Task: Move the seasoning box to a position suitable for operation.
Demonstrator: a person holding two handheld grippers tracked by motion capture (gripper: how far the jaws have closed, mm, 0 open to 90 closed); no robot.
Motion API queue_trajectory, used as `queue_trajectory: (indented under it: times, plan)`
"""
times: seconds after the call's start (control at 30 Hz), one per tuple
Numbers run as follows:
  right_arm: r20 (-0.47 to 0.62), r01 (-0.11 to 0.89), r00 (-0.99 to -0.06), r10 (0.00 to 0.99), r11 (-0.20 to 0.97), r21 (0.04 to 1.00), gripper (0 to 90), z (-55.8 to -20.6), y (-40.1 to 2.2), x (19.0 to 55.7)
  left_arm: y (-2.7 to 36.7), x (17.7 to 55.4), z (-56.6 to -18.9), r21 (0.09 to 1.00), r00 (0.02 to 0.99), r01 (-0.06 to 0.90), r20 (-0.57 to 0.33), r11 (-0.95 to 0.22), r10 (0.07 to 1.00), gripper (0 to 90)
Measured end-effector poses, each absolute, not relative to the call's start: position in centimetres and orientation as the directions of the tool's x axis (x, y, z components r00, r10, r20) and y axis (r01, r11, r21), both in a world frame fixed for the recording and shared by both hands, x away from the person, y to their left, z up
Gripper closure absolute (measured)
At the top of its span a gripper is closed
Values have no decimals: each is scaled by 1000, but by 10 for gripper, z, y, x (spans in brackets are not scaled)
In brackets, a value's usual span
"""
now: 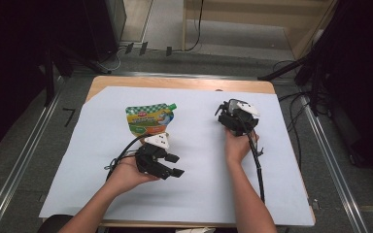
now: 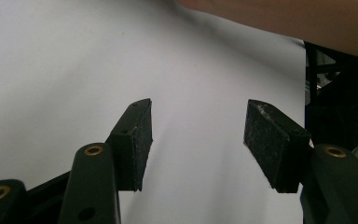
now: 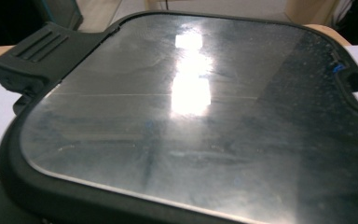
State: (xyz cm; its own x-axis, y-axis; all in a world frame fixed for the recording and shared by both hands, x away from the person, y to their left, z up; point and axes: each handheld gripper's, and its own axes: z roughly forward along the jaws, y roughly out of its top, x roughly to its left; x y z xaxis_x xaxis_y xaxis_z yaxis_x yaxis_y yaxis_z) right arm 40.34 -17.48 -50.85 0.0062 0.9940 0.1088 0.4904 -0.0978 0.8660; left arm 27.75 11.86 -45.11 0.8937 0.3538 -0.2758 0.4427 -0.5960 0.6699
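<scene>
The green-topped pouch [image 1: 149, 120] lies flat on the white sheet [image 1: 92, 160] covering the worktop, spout at its far right corner, long axis running away from the person. The left tool [image 1: 173, 165] sits just in front of it, on the near side, jaws standing apart with nothing between them and pointing rightward, not at the pouch. So it looks like a turn towards the far side comes first. The right tool [image 1: 236, 116] is well off to the right, farther away; whether it's open, I can't tell.
</scene>
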Motion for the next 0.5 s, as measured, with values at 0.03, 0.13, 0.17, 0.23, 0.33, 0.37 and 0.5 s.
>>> queue_trajectory:
  times: [0.03,0.13,0.17,0.23,0.33,0.37,0.5]
  plan:
    - [108,490,-7,994,-91,867,118,-507,-176,401,119,278,-451,670,893,445,-277,-595,355,428]
    - [120,493,-43,992,-83,866,121,-502,-182,395,119,278,-452,664,894,443,-280,-602,349,440]
    - [133,496,-55,990,-88,864,122,-500,-184,392,119,278,-452,663,894,443,-280,-603,350,442]
    - [131,507,-87,987,-70,859,124,-496,-186,387,119,279,-452,663,892,447,-282,-600,353,442]
    - [120,506,-138,983,-34,862,128,-491,-189,377,120,279,-452,665,891,449,-282,-596,356,440]
    - [121,504,-154,981,-27,863,130,-489,-189,372,120,280,-452,664,890,450,-283,-597,356,439]
    - [131,496,-211,969,-9,868,134,-480,-190,355,122,281,-452,666,886,457,-284,-590,366,438]
